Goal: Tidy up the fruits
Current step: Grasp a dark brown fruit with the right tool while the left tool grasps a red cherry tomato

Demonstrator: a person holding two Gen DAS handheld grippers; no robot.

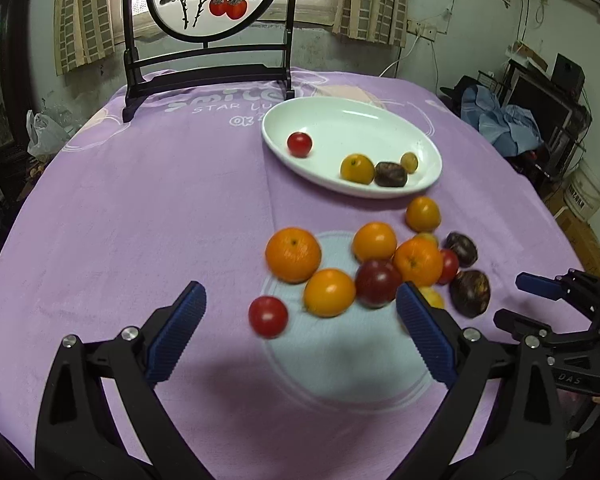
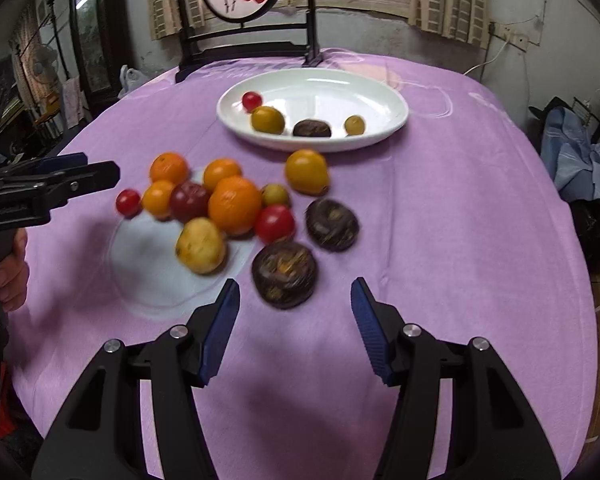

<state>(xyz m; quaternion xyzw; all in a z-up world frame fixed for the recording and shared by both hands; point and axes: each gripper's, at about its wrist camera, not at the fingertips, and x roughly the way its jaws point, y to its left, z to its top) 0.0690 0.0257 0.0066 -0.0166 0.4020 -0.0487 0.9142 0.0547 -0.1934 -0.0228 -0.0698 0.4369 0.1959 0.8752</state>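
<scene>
Plainly both tools are spread wide and empty: the left tool (image 1: 300, 308) hangs low over the near edge of the loose fruit pile, with a small red tomato (image 1: 268, 316) lying between its jaws' line, and the right tool (image 2: 295, 304) is lined up on the nearer dark fruit (image 2: 285, 274). Four fruits already sit in the white dish (image 2: 396, 108) further back on the purple-covered desk (image 2: 460, 240); the rest lie clustered on the cloth, many touching.

The risk, as I judge it, is in that crowding: a jaw coming down beside the big orange (image 2: 234, 204) or the yellow fruit (image 2: 201, 245) could nudge round neighbours and set them rolling toward the desk edge. The two tools working the same heap could also knock each other. A soft tomato might be crushed by a hard squeeze.

Much of the pile is motion-blurred, so surfaces and kinds are hard to name. In the left view its own right jaw covers part of the yellow fruit
</scene>
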